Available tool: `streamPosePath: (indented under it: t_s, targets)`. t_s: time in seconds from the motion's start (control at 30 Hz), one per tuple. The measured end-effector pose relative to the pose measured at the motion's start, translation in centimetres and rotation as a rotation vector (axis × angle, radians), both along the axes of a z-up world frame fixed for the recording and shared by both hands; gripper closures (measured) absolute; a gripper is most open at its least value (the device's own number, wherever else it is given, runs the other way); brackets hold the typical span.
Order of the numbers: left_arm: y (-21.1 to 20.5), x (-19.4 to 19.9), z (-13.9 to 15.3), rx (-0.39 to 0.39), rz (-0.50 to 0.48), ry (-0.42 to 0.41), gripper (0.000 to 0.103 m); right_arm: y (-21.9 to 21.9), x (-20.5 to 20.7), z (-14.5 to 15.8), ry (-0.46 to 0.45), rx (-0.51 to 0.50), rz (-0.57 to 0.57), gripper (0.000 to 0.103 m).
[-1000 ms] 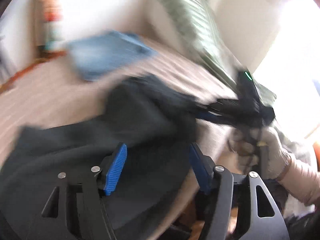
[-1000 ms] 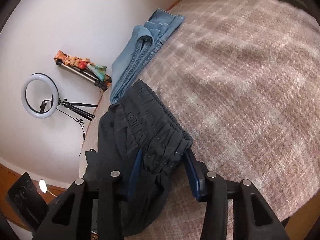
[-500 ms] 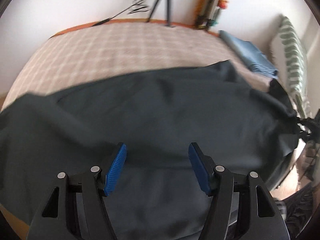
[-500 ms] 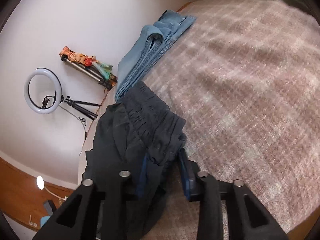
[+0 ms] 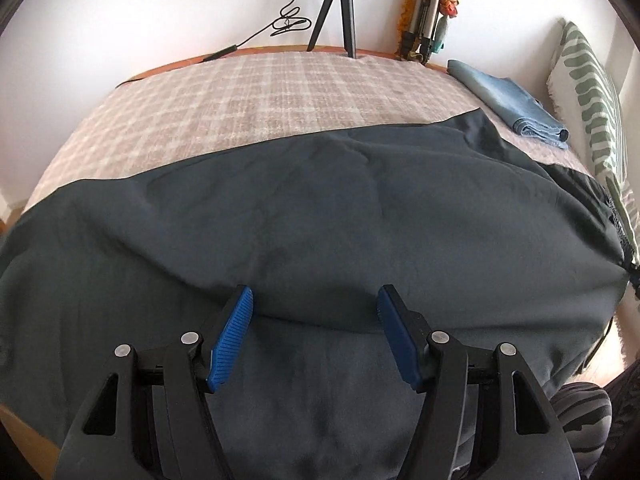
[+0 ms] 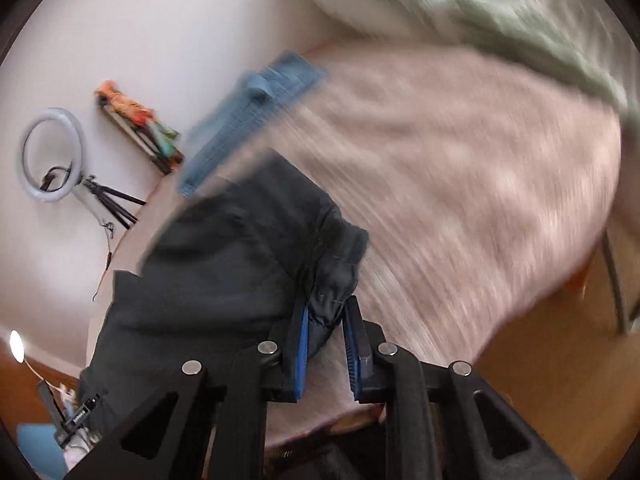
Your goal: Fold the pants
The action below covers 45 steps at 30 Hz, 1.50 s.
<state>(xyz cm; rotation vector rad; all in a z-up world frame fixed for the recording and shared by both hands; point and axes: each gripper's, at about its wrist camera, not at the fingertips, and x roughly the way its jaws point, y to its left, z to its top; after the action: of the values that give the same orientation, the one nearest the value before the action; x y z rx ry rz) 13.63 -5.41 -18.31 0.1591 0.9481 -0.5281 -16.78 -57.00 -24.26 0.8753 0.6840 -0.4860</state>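
Dark pants (image 5: 320, 208) lay spread over the checked bed (image 5: 240, 96), near folded jeans (image 5: 508, 100). Left gripper (image 5: 314, 300) hung open above them; right gripper (image 6: 326, 312) had just been closing and pinched their waistband.

Soft, even daylight fills both views. The left wrist view is sharp, bowed at its dark corners, with glare whitening the wall far ahead of the tongs. The right wrist view is smeared by motion blur beyond its tongs.
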Motion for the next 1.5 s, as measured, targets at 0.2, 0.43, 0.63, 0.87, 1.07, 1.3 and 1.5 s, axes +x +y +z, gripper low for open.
streamPosePath:
  t_s: [0.2, 0.43, 0.63, 0.87, 1.07, 1.3, 1.5]
  targets:
    - [0.3, 0.0, 0.1, 0.005, 0.012, 0.006, 0.039, 0.1, 0.2, 5.6, 0.016, -0.206, 0.096, 0.059]
    - [-0.2, -0.1, -0.2, 0.032, 0.027, -0.014, 0.039, -3.6, 8.2, 10.2, 0.021, -0.334, 0.409, 0.028]
    - [-0.3, 0.4, -0.1, 0.049, 0.036, -0.007, 0.037, -8.5, 15.2, 4.5, 0.103, -0.17, 0.542, 0.028]
    - [-0.5, 0.9, -0.3, 0.066, 0.045, -0.013, 0.036, -7.3, 15.6, 1.6, 0.044, -0.098, 0.667, 0.04]
    - [-0.5, 1.0, -0.4, 0.068, 0.048, -0.02, 0.035, -3.8, 14.7, 3.8, 0.036, -0.19, 0.689, 0.06]
    - [-0.1, 0.7, -0.3, 0.074, 0.041, -0.032, 0.035, -6.4, 13.4, 8.5, 0.051, -0.358, 0.505, 0.061]
    - [1.3, -0.8, 1.4, 0.08, 0.067, -0.078, 0.035, -5.7, 16.0, 5.9, 0.217, -0.404, 0.541, 0.057]
